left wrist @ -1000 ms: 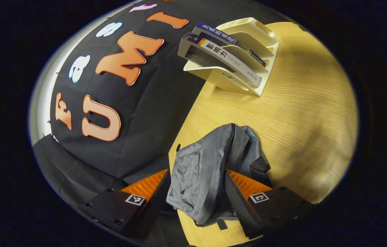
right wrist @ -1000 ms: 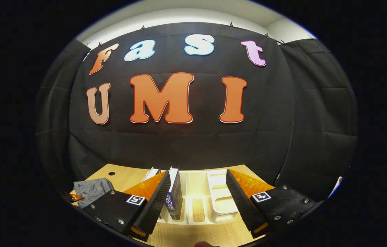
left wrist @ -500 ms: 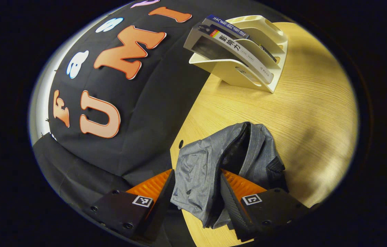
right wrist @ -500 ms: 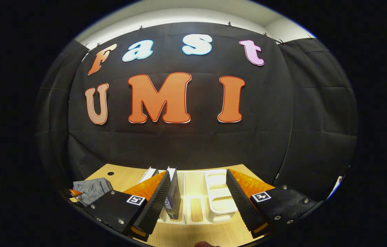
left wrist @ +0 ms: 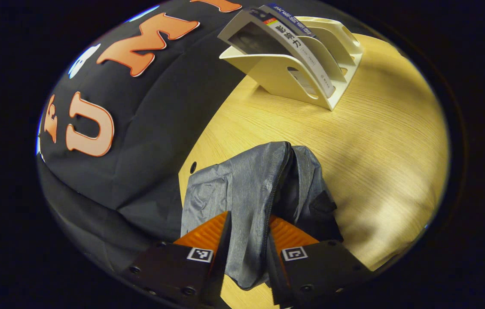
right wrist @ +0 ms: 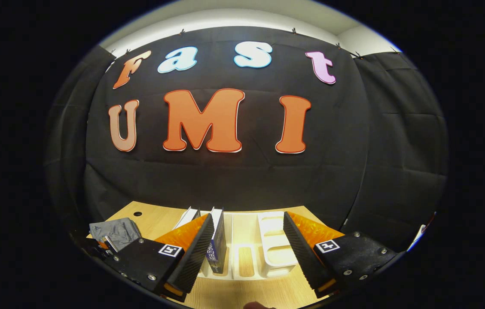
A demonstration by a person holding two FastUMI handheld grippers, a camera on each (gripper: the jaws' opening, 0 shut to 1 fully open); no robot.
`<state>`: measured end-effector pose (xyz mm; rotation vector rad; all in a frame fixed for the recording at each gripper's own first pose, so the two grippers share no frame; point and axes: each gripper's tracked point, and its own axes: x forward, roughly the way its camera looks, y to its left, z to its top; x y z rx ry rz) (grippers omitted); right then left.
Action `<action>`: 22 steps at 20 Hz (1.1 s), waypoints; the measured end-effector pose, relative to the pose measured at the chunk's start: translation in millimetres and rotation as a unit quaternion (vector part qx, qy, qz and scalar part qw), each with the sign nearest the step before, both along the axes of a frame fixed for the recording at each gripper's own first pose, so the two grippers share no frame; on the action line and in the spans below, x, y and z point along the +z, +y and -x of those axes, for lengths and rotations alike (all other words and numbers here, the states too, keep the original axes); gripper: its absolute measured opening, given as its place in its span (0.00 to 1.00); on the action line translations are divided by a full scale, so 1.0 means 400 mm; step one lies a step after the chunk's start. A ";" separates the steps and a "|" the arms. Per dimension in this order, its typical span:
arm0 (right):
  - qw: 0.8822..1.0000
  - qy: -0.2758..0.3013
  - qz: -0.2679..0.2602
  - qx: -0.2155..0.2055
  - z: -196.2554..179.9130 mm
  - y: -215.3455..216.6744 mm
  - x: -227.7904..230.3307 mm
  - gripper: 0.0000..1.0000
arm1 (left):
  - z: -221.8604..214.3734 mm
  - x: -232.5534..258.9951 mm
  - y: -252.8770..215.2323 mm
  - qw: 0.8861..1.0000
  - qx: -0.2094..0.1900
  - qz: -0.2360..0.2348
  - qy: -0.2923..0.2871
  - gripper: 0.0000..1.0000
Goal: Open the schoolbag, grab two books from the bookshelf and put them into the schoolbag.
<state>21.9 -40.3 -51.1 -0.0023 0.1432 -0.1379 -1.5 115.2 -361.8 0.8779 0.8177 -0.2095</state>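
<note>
Schoolbag (left wrist: 255,193), grey, on the table (left wrist: 375,141): its fabric is pinched by the left gripper (left wrist: 246,249). Right gripper (right wrist: 248,244) is held spread before the bookshelf (right wrist: 272,244) and books (right wrist: 216,240).

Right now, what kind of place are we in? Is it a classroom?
Probably not a classroom. It looks like a small recording booth: black cloth wall hung behind a wooden table, set up like a study desk with a white bookshelf holding books and a grey schoolbag.
</note>
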 end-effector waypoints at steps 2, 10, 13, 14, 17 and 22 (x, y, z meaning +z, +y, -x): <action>1.000 0.006 0.001 0.007 -0.011 0.017 0.002 0.97 | -0.004 0.005 -0.007 0.999 0.003 0.028 0.022 0.21; 0.995 0.085 0.018 0.054 -0.097 0.122 -0.027 0.97 | -0.029 0.122 0.037 0.982 0.022 0.154 0.104 0.06; 0.988 0.122 0.048 0.078 -0.131 0.169 -0.044 0.97 | -0.060 0.189 0.076 0.975 0.023 0.187 0.117 0.05; 0.986 0.130 0.054 0.084 -0.137 0.187 -0.047 0.97 | -0.068 0.209 0.090 0.974 0.022 0.192 0.120 0.05; 0.981 0.155 0.053 0.102 -0.171 0.240 -0.052 0.97 | -0.095 0.260 0.118 0.969 0.016 0.209 0.133 0.05; 0.974 0.188 0.062 0.109 -0.225 0.297 -0.050 0.97 | -0.141 0.331 0.167 0.958 0.010 0.236 0.162 0.05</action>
